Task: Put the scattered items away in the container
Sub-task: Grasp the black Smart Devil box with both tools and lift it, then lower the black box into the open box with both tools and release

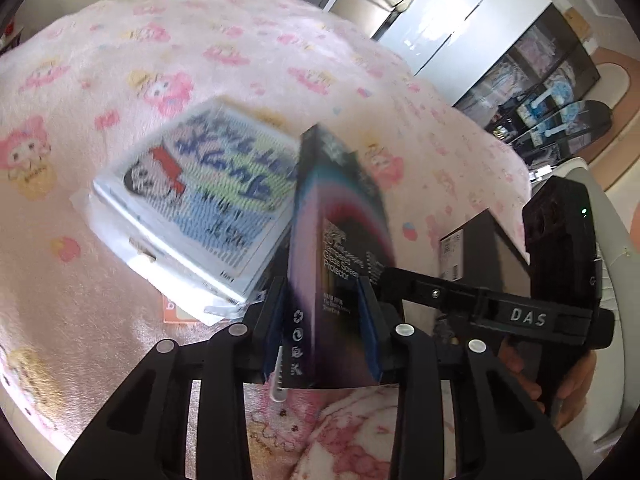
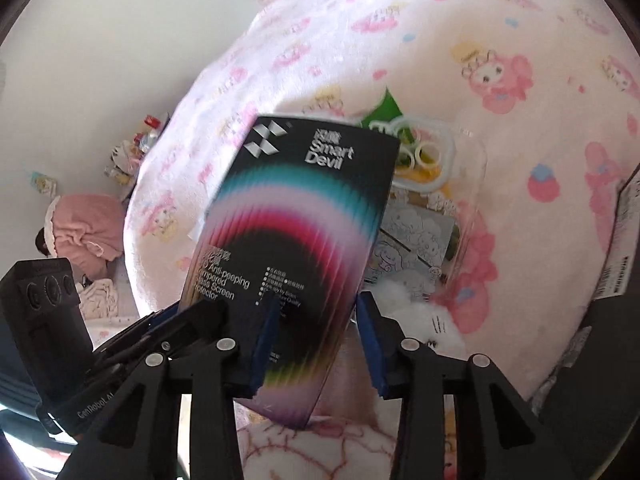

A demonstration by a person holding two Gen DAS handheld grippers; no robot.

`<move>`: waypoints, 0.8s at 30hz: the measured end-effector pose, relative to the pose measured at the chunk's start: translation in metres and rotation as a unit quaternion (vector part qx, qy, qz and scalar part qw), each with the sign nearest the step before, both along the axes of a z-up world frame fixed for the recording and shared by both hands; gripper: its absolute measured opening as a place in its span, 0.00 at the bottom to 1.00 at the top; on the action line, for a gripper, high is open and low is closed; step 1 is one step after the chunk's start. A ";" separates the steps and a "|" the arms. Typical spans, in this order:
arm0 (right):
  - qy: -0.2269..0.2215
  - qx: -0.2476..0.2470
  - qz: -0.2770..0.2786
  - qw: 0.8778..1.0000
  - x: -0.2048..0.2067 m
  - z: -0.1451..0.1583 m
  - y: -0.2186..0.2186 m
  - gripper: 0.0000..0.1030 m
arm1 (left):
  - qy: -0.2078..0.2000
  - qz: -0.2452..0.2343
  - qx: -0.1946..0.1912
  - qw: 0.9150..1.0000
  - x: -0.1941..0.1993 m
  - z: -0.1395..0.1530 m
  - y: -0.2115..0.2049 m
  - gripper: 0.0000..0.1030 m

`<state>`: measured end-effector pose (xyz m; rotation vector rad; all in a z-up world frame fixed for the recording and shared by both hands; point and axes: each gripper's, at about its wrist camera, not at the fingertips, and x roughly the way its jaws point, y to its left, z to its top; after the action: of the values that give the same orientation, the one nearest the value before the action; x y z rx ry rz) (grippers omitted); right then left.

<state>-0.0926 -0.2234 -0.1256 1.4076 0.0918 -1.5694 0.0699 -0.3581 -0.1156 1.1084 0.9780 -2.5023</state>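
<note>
- The left tool [image 1: 326, 328] is clamped on a black screen-protector box [image 1: 340, 240] printed with rainbow arcs and "Glass Screen Protector"; its blue pads [image 1: 370, 320] press both narrow sides of the box's lower end.
- In the left wrist view the box stands edge-on and tilted, raised above a bed covered by a pink cartoon-print blanket [image 1: 120, 60].
- Just beside the box on its left, a flat wrapped packet [image 1: 200, 200] with blue script and a cartoon face lies on the blanket, blurred; an orange card [image 1: 176, 312] pokes out from under its near corner.
- The right tool [image 2: 316, 340] stands half open. One blue finger [image 2: 264, 344] lies in front of the box's printed face and the other is clear of its right edge, so it does not grip the box.
- In the right wrist view the box's face [image 2: 304, 232] reads "Smart Devil" and hides much of the scene behind.
- Behind the box a clear plastic container [image 2: 468, 208] rests on the blanket. Inside it are tape rings [image 2: 424, 152], a green packet [image 2: 384, 112], a cartoon-printed sheet [image 2: 416, 236] and something white and fluffy [image 2: 416, 312].
- A dark carton [image 1: 480, 248] with a white label sits at the right of the left view, close to the right tool's body.
- The box is outside the container, held in the air near its front.
</note>
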 end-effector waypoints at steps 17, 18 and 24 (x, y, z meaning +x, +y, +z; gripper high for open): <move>0.024 -0.094 -0.150 0.984 -0.002 0.079 0.161 0.35 | 0.078 -0.158 -0.024 0.984 -0.050 0.093 0.132 0.31; 0.029 -0.090 -0.164 0.982 -0.003 0.080 0.176 0.35 | 0.078 -0.174 -0.022 0.981 -0.058 0.093 0.148 0.31; 0.022 -0.104 -0.212 0.972 -0.012 0.074 0.256 0.30 | 0.080 -0.265 -0.004 0.961 -0.111 0.084 0.254 0.27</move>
<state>-0.1045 0.0324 -0.0519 1.2810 -0.3606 -1.8953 -0.0412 -0.1043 -0.0315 1.3250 0.7834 -3.0537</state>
